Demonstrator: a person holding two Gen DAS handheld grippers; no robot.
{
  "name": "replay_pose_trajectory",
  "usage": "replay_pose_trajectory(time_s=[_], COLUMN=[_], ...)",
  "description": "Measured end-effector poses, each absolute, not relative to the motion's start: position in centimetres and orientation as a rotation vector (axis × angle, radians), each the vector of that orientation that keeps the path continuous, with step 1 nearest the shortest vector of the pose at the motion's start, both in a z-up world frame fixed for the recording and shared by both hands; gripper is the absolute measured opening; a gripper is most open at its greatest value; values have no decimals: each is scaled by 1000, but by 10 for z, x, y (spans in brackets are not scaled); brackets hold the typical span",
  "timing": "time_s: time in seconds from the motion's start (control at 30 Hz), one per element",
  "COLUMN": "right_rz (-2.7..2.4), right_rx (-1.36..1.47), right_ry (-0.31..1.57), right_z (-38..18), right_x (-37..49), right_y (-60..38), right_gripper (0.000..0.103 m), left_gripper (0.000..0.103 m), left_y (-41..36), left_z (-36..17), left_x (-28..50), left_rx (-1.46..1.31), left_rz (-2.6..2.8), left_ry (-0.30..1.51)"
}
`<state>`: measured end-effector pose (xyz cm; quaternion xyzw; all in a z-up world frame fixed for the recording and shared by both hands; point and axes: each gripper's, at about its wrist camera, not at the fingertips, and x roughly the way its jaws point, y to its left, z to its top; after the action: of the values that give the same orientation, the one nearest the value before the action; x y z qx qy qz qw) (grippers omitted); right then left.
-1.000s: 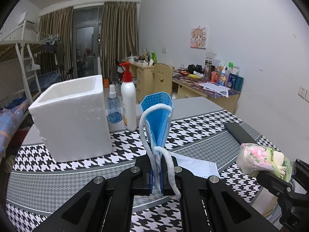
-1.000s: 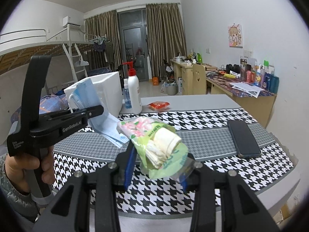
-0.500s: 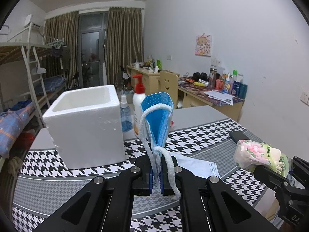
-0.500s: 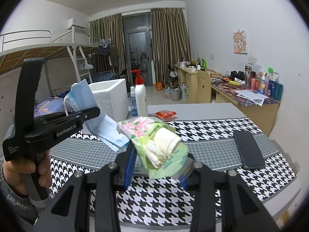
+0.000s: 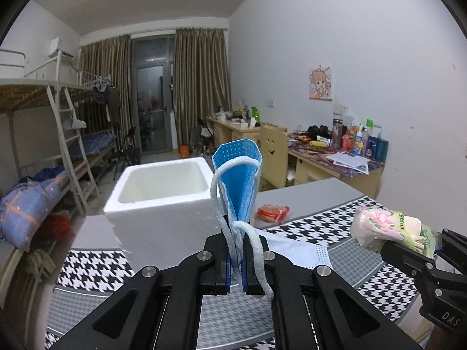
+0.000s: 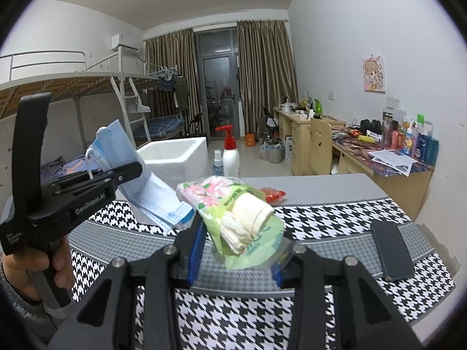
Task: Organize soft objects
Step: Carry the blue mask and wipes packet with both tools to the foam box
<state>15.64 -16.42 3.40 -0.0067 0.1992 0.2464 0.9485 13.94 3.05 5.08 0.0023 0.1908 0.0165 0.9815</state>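
My left gripper [image 5: 237, 258] is shut on a blue face mask [image 5: 239, 180] with white ear loops, held upright above the table, just in front of the open white foam box [image 5: 163, 201]. It also shows in the right wrist view [image 6: 116, 148]. My right gripper [image 6: 238, 252] is shut on a green flowered tissue pack [image 6: 236, 213], held in the air over the table; the pack shows in the left wrist view [image 5: 388, 227] at the right. The foam box [image 6: 175, 154] stands at the table's far left.
A loose white-blue mask [image 5: 294, 250] lies on the houndstooth cloth. A pump bottle [image 6: 230, 157] and small spray bottle [image 6: 217, 163] stand beside the box. A red snack packet [image 6: 273, 194] and a black phone [image 6: 392, 250] lie on the table.
Both grippers have risen with their loads. The left one has moved toward the foam box, so I now look into its open top.
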Motion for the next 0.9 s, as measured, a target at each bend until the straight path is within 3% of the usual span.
replay_pose_trajectory(time_s=[0.9], right_rz=[576], right_rx=[-25], right_ry=[368], right_z=[76], right_x=[186], right_y=[-113], right_gripper=[43], left_gripper=[5], left_y=[78], left_z=[95], left_x=[147], left_rx=[-1], left_rz=[165], left_ry=[287])
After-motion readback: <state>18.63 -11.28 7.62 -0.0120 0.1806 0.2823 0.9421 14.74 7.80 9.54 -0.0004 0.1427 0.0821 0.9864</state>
